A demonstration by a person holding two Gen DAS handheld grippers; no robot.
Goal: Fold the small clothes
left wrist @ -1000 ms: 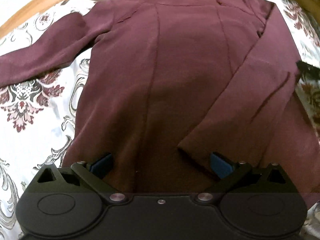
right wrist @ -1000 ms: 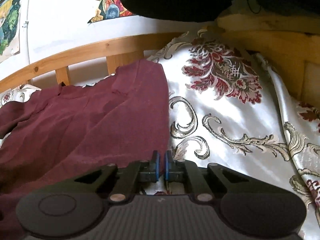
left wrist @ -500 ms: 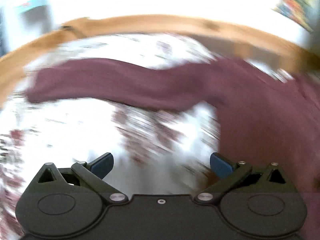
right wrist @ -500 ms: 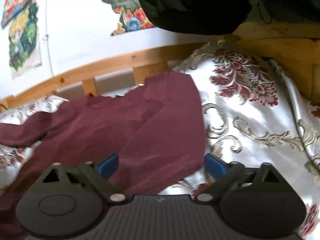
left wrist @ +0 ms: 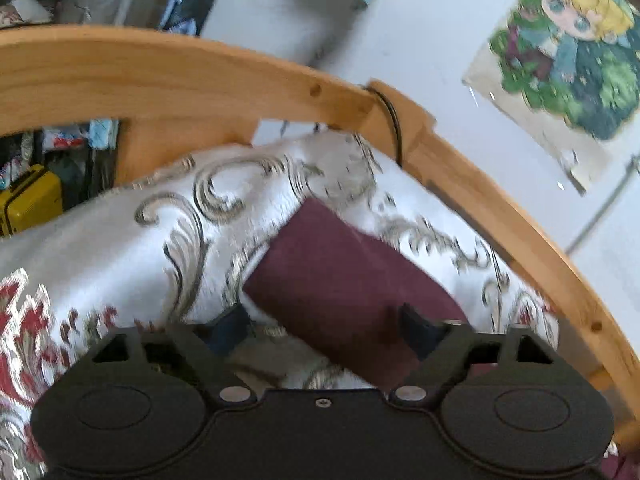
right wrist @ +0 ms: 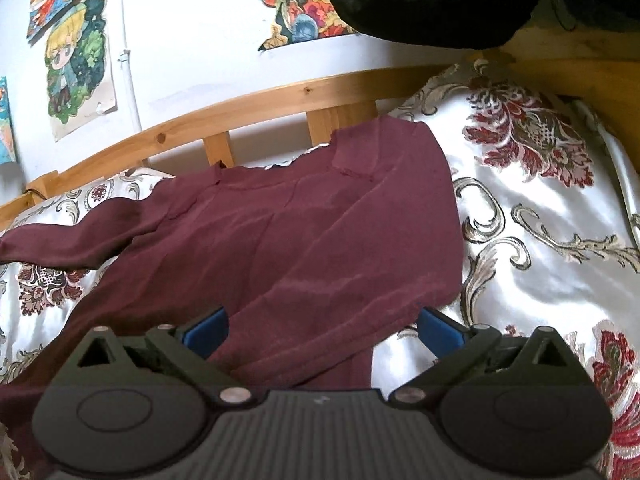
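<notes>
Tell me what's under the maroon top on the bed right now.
The maroon top lies on a white satin bedspread with red and grey floral print. One sleeve is folded over its front; the other sleeve lies out sideways. The bedspread beneath the body is covered.

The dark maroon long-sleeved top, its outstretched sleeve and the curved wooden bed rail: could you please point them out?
Maroon top (right wrist: 320, 240), right wrist view, chest.
Outstretched sleeve (left wrist: 344, 280), left wrist view, mid-sleeve near cuff.
Wooden bed rail (right wrist: 256, 100), right wrist view, top bar.
</notes>
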